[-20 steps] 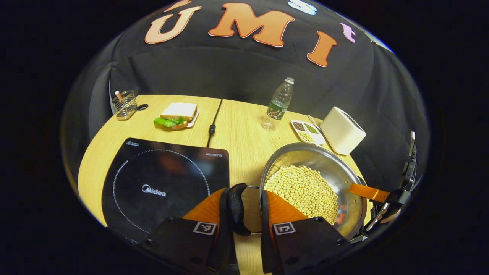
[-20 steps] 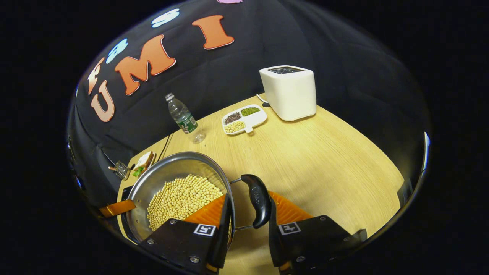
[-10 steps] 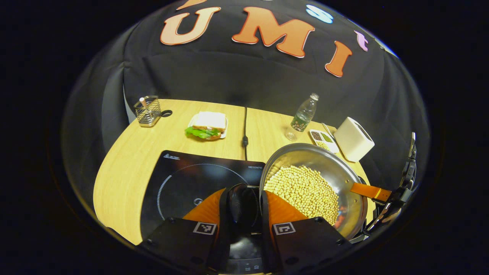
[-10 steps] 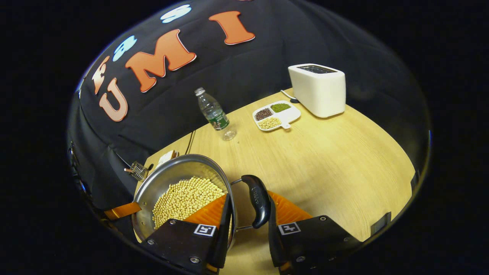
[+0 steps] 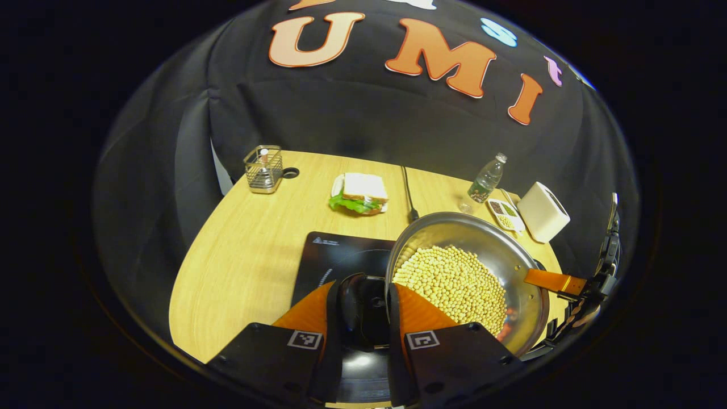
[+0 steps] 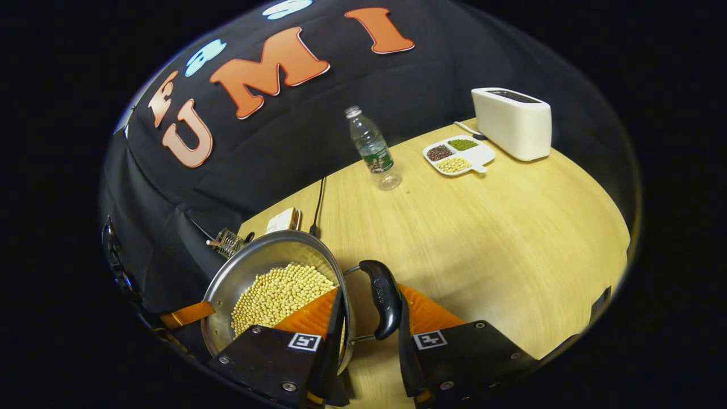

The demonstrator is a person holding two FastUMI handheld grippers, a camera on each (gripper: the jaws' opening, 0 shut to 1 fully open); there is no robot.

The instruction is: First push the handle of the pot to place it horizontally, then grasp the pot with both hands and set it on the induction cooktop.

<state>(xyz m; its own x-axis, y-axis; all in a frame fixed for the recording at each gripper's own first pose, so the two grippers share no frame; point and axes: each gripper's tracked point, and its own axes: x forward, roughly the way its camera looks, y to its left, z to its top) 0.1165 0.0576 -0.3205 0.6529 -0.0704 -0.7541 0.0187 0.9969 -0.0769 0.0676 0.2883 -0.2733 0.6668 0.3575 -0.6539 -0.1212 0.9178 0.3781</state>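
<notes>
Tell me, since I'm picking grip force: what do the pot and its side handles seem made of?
The pot looks like polished stainless steel: a bright, mirror-like wall with reflections. Its side handle appears to be glossy black plastic on thin metal wire; the exact material is uncertain. Both grippers, left and right, clamp these handles.

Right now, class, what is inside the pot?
The pot holds a layer of pale yellow beans that covers most of its bottom. The left tongs hide the near edge.
</notes>
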